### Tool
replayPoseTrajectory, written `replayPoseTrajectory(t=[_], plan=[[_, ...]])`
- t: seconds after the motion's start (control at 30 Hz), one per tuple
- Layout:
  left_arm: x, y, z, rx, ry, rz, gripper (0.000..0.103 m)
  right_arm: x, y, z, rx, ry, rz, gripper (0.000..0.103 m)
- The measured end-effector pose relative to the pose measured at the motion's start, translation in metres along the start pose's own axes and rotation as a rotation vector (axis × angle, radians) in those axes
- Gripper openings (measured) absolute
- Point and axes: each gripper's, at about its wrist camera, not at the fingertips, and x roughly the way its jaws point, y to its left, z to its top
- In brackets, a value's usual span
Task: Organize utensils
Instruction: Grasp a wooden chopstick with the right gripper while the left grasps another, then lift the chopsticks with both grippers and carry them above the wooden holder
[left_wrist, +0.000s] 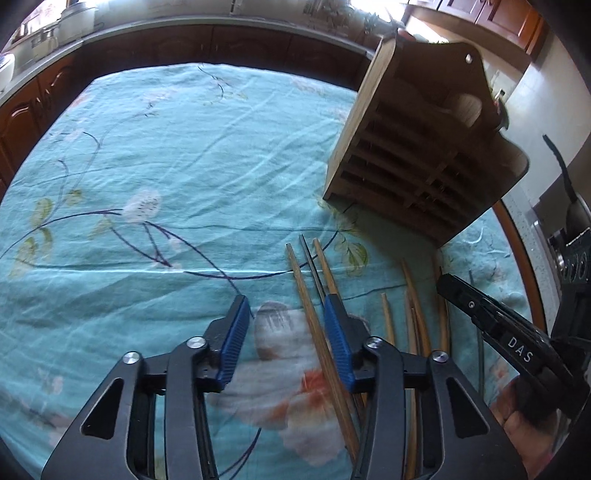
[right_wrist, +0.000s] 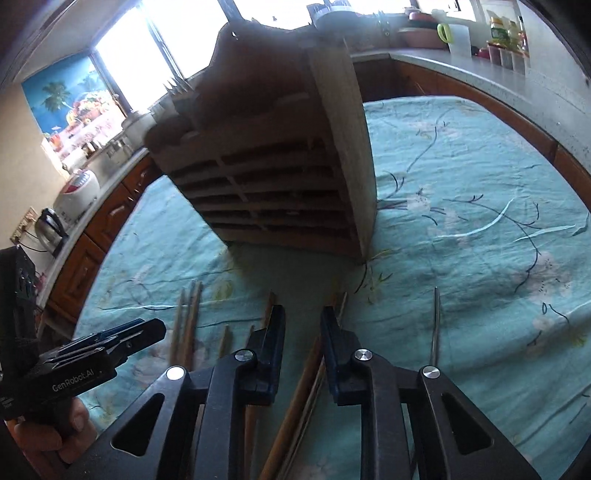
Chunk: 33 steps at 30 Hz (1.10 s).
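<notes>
Both tools gape empty, left (left_wrist: 287, 332), right (right_wrist: 303, 350), over chopsticks (left_wrist: 317, 325) pointing toward the wooden rack (left_wrist: 417, 147).

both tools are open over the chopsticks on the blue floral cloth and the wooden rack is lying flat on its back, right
Not quite. The wooden rack is not lying flat: it stands upright on its base on the cloth, as the right wrist view shows. The rest holds: the left tool and right tool are both open over the chopsticks.
</notes>
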Motion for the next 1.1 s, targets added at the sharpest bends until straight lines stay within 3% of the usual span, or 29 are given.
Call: replayPoseTrajectory(t=[0.37, 0.47, 0.63, 0.83, 1.1], plan=[[0.016, -0.016, 0.008, 0.124, -0.026, 0.049, 0.012, 0.022, 0.005, 0.010, -0.051, 0.019, -0.052, 0.015], [0.016, -0.019, 0.006, 0.151, -0.033, 0.052, 0.008, 0.024, 0.011, 0.011, -0.101, 0.019, -0.103, 0.009], [0.010, -0.013, 0.007, 0.116, -0.027, 0.010, 0.005, 0.018, 0.006, 0.010, -0.056, 0.027, -0.040, 0.006], [-0.028, 0.000, 0.003, 0.073, -0.083, -0.055, 0.004, -0.021, 0.005, 0.006, -0.025, -0.037, 0.041, 0.005], [-0.107, -0.003, 0.006, 0.073, -0.224, -0.160, 0.004, -0.089, 0.018, 0.011, -0.028, -0.157, 0.101, 0.005]])
